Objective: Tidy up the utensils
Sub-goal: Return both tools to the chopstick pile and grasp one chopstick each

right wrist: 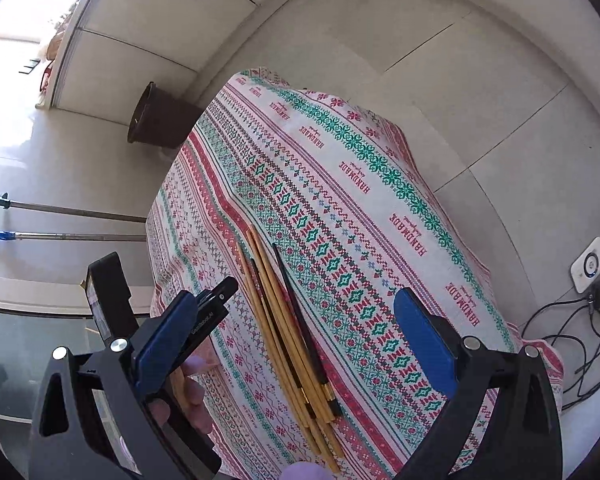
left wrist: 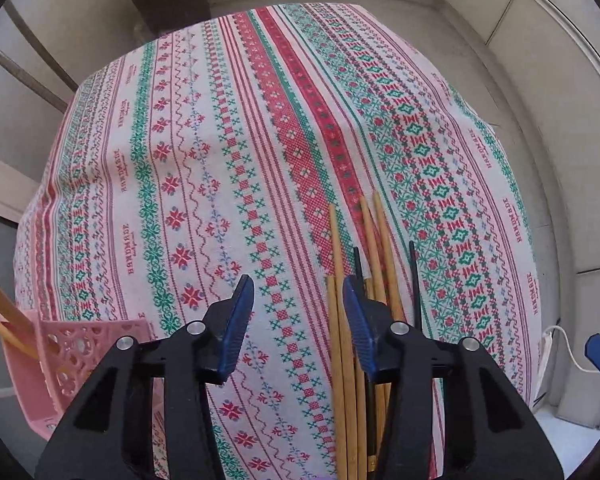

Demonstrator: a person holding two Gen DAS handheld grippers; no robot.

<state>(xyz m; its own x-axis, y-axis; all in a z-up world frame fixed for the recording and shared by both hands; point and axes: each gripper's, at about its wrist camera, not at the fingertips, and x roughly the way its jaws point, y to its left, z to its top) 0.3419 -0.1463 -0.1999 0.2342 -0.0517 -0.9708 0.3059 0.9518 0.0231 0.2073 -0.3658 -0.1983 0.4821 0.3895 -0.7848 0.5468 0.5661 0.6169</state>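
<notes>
The left tool (left wrist: 298, 320) fills the bottom of its own view, pointing steeply down at the tabletop (left wrist: 228, 128), which is covered in a cloth of red, green and white stripes. Its blue-padded jaws stand partly apart with only cloth between them; nothing is gripped. Its right-hand jaw overlaps the edge of a bundle of chopsticks (left wrist: 342, 320), but whether it touches them cannot be told.

The bundle lies loose on the cloth: several pale wooden sticks and at least two thin dark ones, roughly side by side, tips fanned out.

At the lower left edge of that view sits a pink perforated basket (left wrist: 80, 356) with two pale sticks (left wrist: 0, 312) already leaning in it.

In the right wrist view, the right tool (right wrist: 312, 304) hangs above the same bundle with jaws wide apart, holding nothing. A hand (right wrist: 192, 392) holds the other tool at lower left.

By the look of it, the sorting is at an early stage: two sticks seem stowed, most of the pile remains on the cloth, and no stick is in either tool.
</notes>
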